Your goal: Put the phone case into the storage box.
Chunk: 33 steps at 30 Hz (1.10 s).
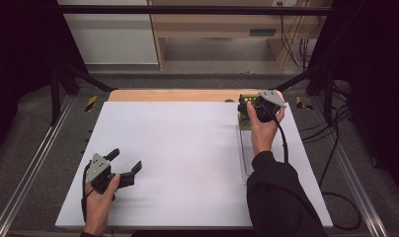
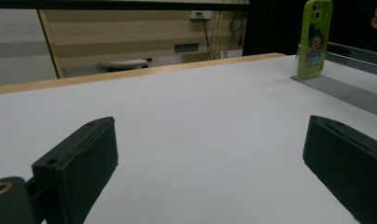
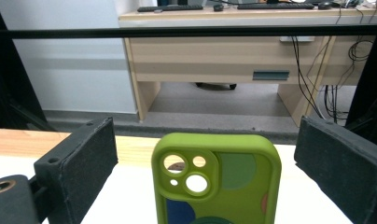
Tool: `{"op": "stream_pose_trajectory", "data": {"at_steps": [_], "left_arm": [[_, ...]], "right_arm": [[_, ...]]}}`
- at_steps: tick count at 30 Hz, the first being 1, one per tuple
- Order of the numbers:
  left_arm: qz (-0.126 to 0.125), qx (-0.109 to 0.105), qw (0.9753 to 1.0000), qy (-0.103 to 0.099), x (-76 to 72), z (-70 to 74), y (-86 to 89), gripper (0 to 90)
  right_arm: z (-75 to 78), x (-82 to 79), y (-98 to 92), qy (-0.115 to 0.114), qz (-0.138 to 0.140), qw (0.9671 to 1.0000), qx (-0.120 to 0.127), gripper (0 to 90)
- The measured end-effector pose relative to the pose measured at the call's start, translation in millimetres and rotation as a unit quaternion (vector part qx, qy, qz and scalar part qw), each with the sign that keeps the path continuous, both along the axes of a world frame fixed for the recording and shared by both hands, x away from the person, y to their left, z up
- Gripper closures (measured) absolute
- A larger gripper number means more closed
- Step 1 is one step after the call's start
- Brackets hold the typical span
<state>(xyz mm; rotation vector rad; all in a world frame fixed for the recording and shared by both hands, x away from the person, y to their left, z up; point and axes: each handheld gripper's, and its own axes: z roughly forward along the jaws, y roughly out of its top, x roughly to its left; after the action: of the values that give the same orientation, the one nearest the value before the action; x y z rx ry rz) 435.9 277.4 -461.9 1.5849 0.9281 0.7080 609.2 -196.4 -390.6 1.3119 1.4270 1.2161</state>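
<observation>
A green phone case (image 3: 217,186) with coloured shapes on its back stands upright at the far end of a clear slotted rack (image 1: 246,153). My right gripper (image 3: 207,140) is open, with one black jaw on each side of the case's top and a gap on both sides. From above, the right gripper (image 1: 244,106) sits over the green phone case (image 1: 245,122) at the table's far right. My left gripper (image 1: 125,160) rests open and empty near the front left of the white table (image 1: 178,158). Its own camera shows the case (image 2: 315,39) far off in the rack (image 2: 345,91).
A wooden strip (image 1: 173,95) borders the table's far edge. Beyond it stand a beige desk with a drawer (image 3: 233,60) and a black frame bar (image 3: 186,31). Cables (image 1: 331,148) trail off the right side. The rack runs along the table's right part.
</observation>
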Motion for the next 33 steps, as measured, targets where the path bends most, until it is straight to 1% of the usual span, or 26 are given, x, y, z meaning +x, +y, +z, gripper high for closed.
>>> {"op": "stream_pose_trajectory", "data": {"at_steps": [2,6,12,15,28,33], "left_arm": [[0.000,-0.001,1.0000,0.000,-0.1,0.2,0.4,2.7],[0.001,0.000,1.0000,-0.001,-0.4,0.4,0.3,2.7],[0.001,0.001,1.0000,-0.001,0.0,0.3,-0.1,2.6],[0.002,0.001,1.0000,-0.001,0.0,0.5,0.1,2.6],[0.002,0.004,1.0000,-0.002,-0.2,0.5,-0.7,2.5],[0.002,0.008,1.0000,-0.002,0.0,0.4,-1.0,2.6]], "right_arm": [[2.9,-1.9,0.3,-0.003,0.001,1.0000,0.004,6.4],[7.8,-5.7,0.0,-0.011,0.000,0.9999,0.003,6.8],[13.4,-10.8,-0.6,-0.013,0.012,0.9998,0.009,7.3],[16.4,-13.0,-1.8,-0.016,0.014,0.9997,0.010,7.3],[23.8,-20.6,-1.9,-0.026,0.024,0.9994,0.008,7.9],[25.9,-24.2,-1.8,-0.024,0.030,0.9992,0.010,7.7]]}}
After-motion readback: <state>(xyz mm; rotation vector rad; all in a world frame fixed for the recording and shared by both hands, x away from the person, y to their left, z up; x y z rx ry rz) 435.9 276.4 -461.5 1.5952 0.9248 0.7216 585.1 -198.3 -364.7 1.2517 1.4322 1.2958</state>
